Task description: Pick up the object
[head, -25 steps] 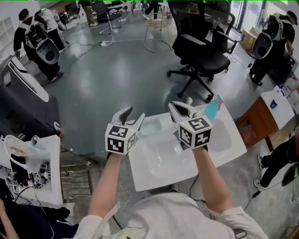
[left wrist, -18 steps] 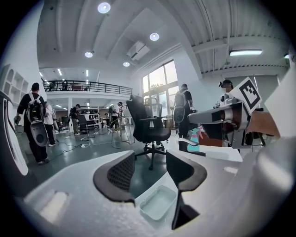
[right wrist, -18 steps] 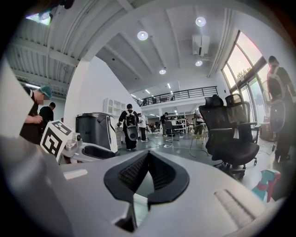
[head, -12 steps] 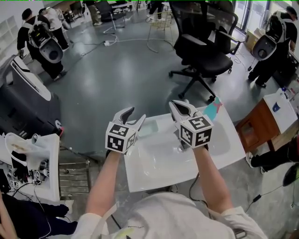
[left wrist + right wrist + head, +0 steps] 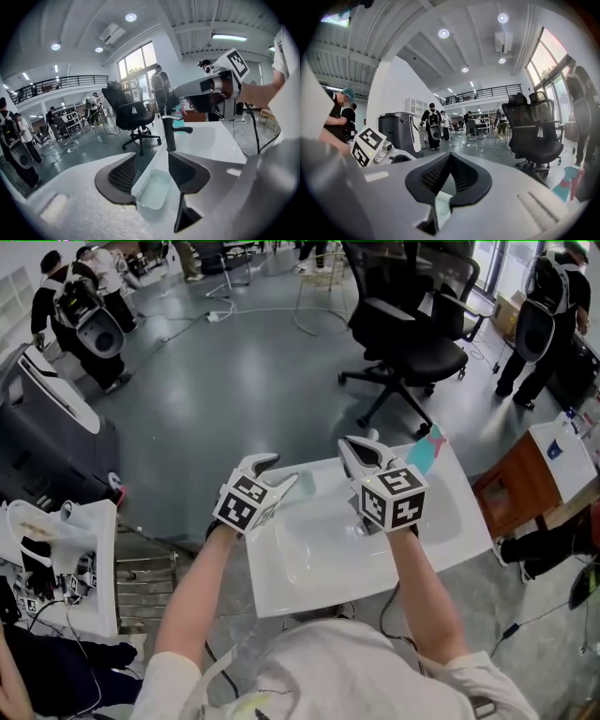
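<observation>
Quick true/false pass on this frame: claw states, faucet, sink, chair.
1. The left claw is open. True.
2. The right claw grips the faucet. False: its jaws are together on nothing, clear of the faucet.
3. A black chair stands beyond the sink. True.
4. The sink is black. False: it is white; only the faucet is black.

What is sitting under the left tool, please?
A pale shallow tray at the white sink's corner shows between the left tool's open jaws; the surface beneath the tool's body is covered.
</observation>
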Demonstrator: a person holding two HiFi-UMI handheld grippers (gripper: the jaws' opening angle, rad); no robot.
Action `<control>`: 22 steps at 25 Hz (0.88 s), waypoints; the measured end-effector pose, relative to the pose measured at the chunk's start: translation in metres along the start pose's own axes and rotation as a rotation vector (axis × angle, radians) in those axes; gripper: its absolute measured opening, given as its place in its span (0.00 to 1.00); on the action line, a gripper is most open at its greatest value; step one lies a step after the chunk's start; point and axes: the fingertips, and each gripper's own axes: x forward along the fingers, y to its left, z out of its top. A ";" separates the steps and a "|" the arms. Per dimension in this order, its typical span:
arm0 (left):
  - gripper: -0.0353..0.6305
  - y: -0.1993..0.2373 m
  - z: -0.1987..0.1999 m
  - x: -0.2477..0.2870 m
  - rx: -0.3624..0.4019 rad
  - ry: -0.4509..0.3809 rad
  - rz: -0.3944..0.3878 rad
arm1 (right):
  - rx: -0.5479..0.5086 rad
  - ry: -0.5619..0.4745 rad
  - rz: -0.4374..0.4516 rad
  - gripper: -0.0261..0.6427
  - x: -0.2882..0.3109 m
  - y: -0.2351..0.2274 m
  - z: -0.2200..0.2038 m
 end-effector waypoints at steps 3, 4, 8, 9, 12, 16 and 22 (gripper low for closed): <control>0.38 -0.007 -0.009 0.006 0.008 0.029 -0.041 | -0.001 0.012 0.002 0.04 0.002 0.001 -0.006; 0.38 -0.009 -0.013 0.008 0.013 0.041 -0.055 | 0.000 0.016 0.001 0.04 0.002 0.001 -0.008; 0.38 -0.017 -0.030 0.018 0.059 0.111 -0.112 | 0.003 0.028 -0.004 0.04 0.004 0.001 -0.015; 0.38 -0.019 -0.034 0.021 0.076 0.129 -0.124 | 0.002 0.032 -0.003 0.04 0.004 0.001 -0.016; 0.38 -0.025 -0.046 0.029 0.142 0.179 -0.155 | -0.012 0.052 -0.002 0.04 0.005 0.001 -0.022; 0.38 -0.030 -0.059 0.039 0.202 0.233 -0.187 | -0.022 0.073 -0.007 0.04 0.005 0.002 -0.030; 0.38 -0.041 -0.076 0.056 0.238 0.315 -0.254 | -0.019 0.086 -0.011 0.04 0.005 0.003 -0.038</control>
